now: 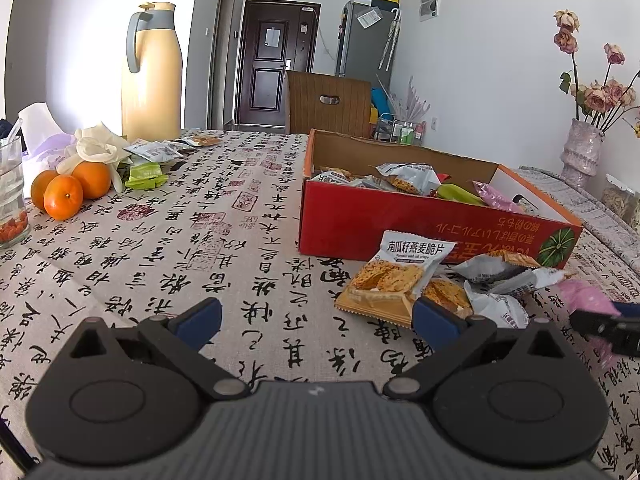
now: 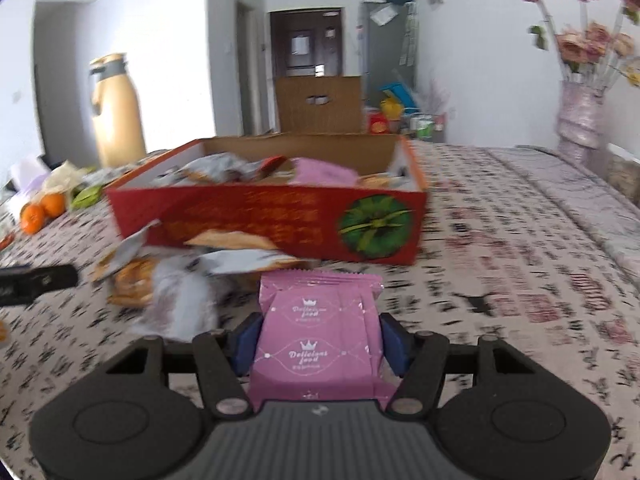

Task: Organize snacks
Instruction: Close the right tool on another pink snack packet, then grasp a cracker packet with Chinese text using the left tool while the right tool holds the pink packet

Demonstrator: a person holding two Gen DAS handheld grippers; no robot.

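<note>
Right wrist view: right claw (image 2: 318, 344) pinching a pink snack packet (image 2: 320, 332) between its blue pads, packet upright and held just short of the red cardboard box (image 2: 280, 220). Box open-topped, standing on the worktop (image 2: 520, 264) with its calligraphy-print cloth, already carrying several packets (grey, pink, a green one). Loose pile of grey-and-orange snack packets (image 2: 160, 276) lying just before the box's near wall, to the left of the pink packet. Picture blurred, so small print unreadable.

Left wrist view: left claw (image 1: 316, 320) spread wide, nothing between its pads, low over the cloth. Oat-crisp packet (image 1: 394, 276) leaning near the box's (image 1: 400, 220) red wall, close to the right pad. Tip of the right claw (image 1: 608, 326) at the right edge, pink packet (image 1: 584, 294) beside it. Far left: three oranges (image 1: 68, 190), a yellow thermos jug (image 1: 154, 72), more small packets (image 1: 156, 152) well apart from the box.
</note>
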